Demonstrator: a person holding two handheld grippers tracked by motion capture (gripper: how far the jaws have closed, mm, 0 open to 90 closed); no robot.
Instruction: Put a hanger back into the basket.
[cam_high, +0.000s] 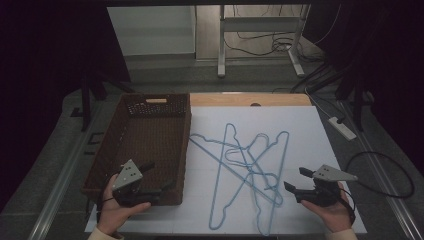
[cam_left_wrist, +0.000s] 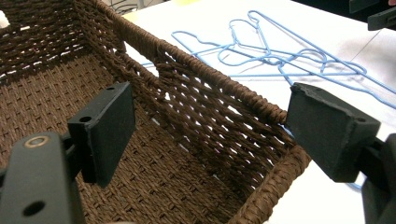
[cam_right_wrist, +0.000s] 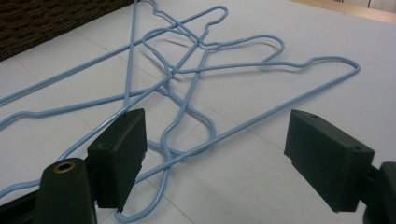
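Note:
A tangle of light-blue wire hangers (cam_high: 250, 170) lies on the white sheet (cam_high: 310, 125) at the middle of the table. To its left stands a brown woven basket (cam_high: 145, 140) with nothing inside. My left gripper (cam_high: 157, 176) hovers open over the basket's near right corner. In the left gripper view its jaws (cam_left_wrist: 217, 126) straddle the basket's right wall (cam_left_wrist: 219, 86) without touching it, and the hangers (cam_left_wrist: 280, 67) lie beyond. My right gripper (cam_high: 297, 180) is open just right of the tangle. Its jaws (cam_right_wrist: 215, 149) hang above the nearest hangers (cam_right_wrist: 205, 44), holding nothing.
The basket's side (cam_right_wrist: 42, 23) appears at the top left of the right gripper view. A strip of bare wooden tabletop (cam_high: 250, 99) runs behind the sheet. On the floor to the right lie a white power strip (cam_high: 342, 127) and cables. White table legs (cam_high: 221, 45) stand at the back.

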